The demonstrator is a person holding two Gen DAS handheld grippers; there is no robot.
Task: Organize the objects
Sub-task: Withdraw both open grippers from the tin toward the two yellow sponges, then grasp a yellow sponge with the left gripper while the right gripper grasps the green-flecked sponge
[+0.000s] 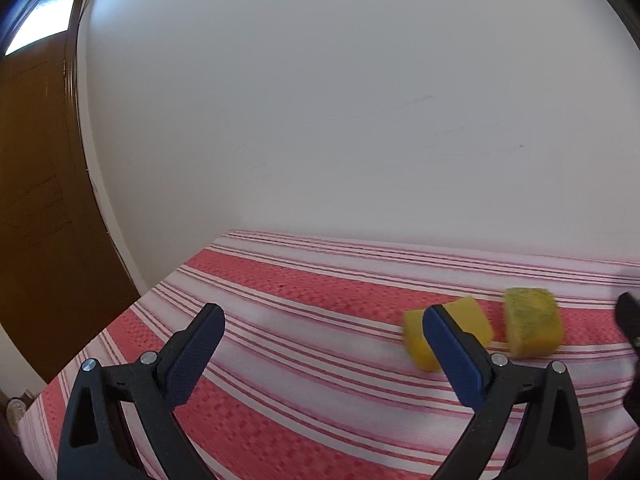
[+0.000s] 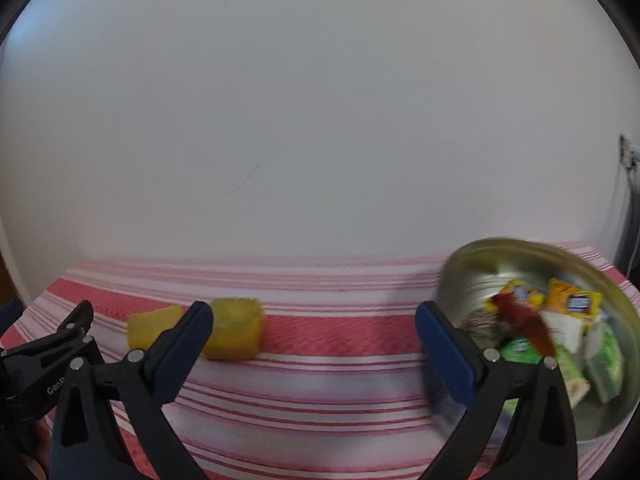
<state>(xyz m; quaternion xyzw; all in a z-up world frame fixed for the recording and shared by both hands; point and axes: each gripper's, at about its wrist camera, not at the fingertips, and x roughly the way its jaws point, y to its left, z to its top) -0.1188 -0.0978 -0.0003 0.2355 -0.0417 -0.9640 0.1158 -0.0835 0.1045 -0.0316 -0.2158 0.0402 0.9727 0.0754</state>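
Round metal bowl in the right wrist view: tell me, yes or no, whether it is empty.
No. The round metal bowl holds several small packets, yellow ones and green ones, plus a blurred red item.

My tablecloth is red with white bands and thin dark-red lines. I see 2 yellow sponges, 1 with a greenish top. My tongs' pads are dark blue on black arms. The silver bowl holds yellow, green and red packets. The wall is white, the door brown.
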